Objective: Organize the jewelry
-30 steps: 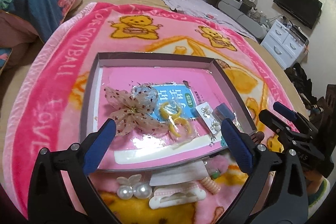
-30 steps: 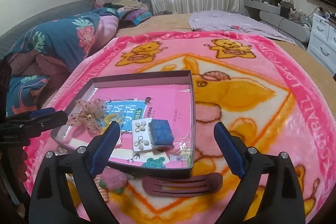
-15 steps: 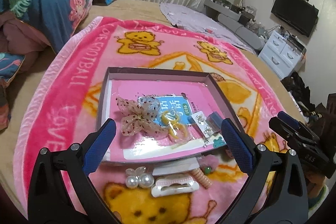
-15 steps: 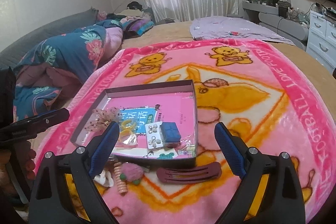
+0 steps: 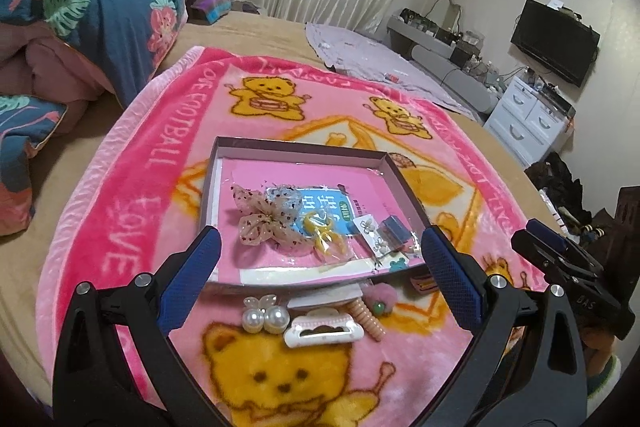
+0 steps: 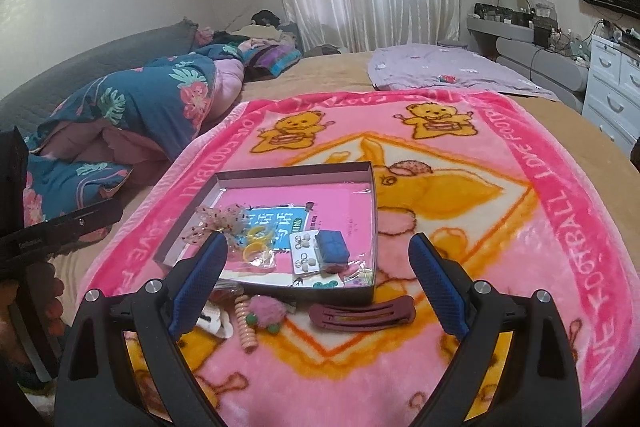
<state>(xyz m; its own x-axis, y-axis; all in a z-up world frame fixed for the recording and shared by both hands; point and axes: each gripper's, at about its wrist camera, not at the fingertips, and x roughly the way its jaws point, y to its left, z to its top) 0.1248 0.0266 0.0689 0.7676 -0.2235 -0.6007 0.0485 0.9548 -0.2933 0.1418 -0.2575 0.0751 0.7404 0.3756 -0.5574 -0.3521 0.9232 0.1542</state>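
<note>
A shallow dark box (image 5: 296, 147) (image 6: 374, 195) lies on the pink blanket and holds a sheer bow (image 5: 266, 217), yellow rings (image 5: 324, 233) (image 6: 256, 247), an earring card (image 5: 374, 233) (image 6: 302, 253) and a small blue case (image 5: 396, 229) (image 6: 331, 245). In front of it lie a pearl clip (image 5: 264, 317), a white claw clip (image 5: 322, 331), a spiral hair tie (image 6: 245, 323), a pink pompom (image 6: 266, 311) and a maroon barrette (image 6: 360, 313). My left gripper (image 5: 320, 279) and right gripper (image 6: 318, 281) hover open above these, holding nothing.
The pink bear blanket (image 6: 500, 227) covers a tan bed. A folded floral quilt (image 5: 80, 19) lies at the left, a lilac cloth (image 6: 440, 67) at the back. White drawers (image 5: 532, 119) and a wall television (image 5: 556, 41) stand to the right.
Both grippers have pulled back and risen away from the box, so the box looks smaller and more of the loose pieces in front of it show. Nothing was picked up.
</note>
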